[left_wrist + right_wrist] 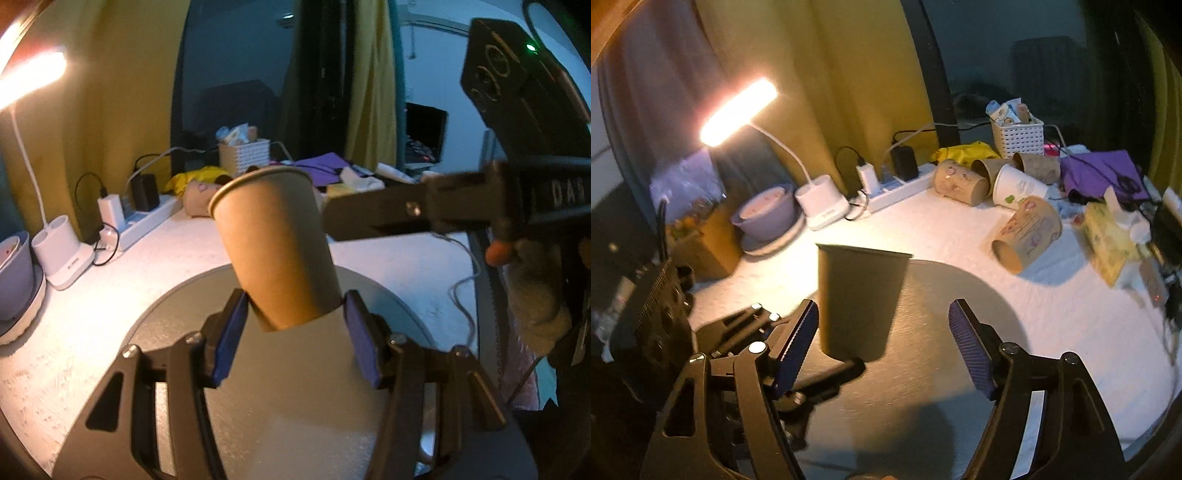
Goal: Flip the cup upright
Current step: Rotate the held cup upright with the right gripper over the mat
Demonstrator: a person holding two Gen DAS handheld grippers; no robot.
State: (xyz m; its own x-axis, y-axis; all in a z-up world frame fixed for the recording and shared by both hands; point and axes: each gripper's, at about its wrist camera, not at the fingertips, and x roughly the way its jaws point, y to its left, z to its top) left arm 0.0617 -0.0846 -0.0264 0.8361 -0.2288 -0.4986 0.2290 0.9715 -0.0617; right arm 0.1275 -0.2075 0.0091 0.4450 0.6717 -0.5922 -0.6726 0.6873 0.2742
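Note:
A plain brown paper cup [277,243] stands mouth up, tilted a little, over a round grey mat [280,369]. My left gripper [295,314] is shut on the cup's base, its blue pads [229,343] pressing both sides. In the right wrist view the same cup [858,299] is upright above the mat [923,369], with the left gripper's fingers [827,373] under it. My right gripper [884,347] is open and empty, its blue pads [971,354] on either side of the cup without touching. The right gripper's finger [376,214] also shows beside the cup.
Several other paper cups [1027,236] lie on their sides at the back right. A lit desk lamp [738,110], a purple bowl [764,214], a power strip [897,188], a white basket [1017,136], a tissue box [1108,236] and purple cloth [1100,173] ring the white table.

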